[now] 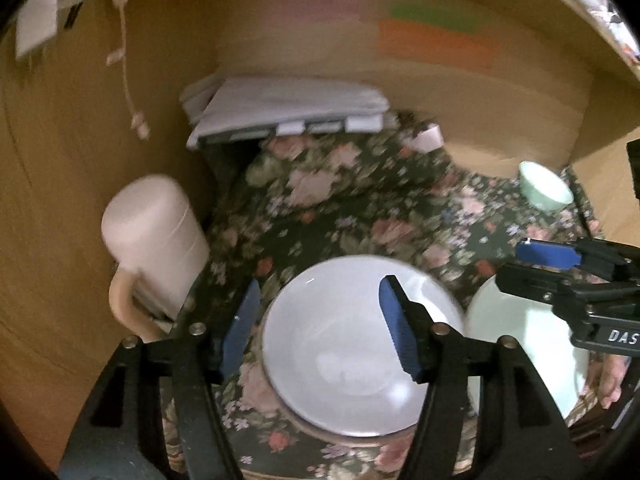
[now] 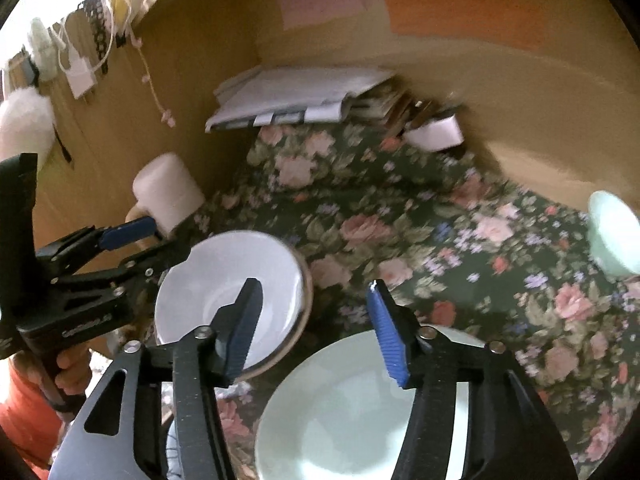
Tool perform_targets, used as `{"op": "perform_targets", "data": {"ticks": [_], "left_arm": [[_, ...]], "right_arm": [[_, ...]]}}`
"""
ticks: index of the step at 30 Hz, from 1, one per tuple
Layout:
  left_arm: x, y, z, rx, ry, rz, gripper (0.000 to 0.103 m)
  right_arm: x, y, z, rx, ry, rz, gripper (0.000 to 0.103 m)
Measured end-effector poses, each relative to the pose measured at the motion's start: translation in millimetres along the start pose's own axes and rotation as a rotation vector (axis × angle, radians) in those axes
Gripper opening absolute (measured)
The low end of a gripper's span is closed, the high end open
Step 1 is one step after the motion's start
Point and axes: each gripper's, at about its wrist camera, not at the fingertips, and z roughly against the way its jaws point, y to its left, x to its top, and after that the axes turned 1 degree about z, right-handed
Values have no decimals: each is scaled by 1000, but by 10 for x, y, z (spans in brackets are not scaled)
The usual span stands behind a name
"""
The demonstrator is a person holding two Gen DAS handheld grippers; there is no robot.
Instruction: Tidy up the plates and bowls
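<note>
The white bowl [image 1: 344, 344] sits on the near left of the floral-covered desk [image 2: 400, 200], beside the pale green plate [image 2: 360, 412] at near right; both look set down side by side for sorting. A small green bowl [image 2: 612, 232] waits far right. The left hand-held gripper [image 1: 320, 328] hangs open above the white bowl, angled downward; the right hand-held gripper [image 2: 316, 328] hangs open over the plate, tilted alike, gripping nothing.
</note>
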Motion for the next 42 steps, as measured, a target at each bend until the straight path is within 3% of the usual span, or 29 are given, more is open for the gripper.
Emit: {"op": "perform_targets", "data": {"ticks": [8, 17, 29, 42], "left_arm": [[273, -415, 102, -85, -59, -35, 71], [600, -940, -101, -198, -67, -74, 80], [902, -1719, -701, -293, 41, -137, 82], [1096, -2315, -1366, -301, 138, -176, 82]], "right_arm": [[135, -340, 391, -72, -99, -29, 61], [183, -844, 701, -191, -161, -73, 65], [147, -1658, 818, -320, -157, -180, 65], [98, -2681, 579, -454, -73, -350, 65]]}}
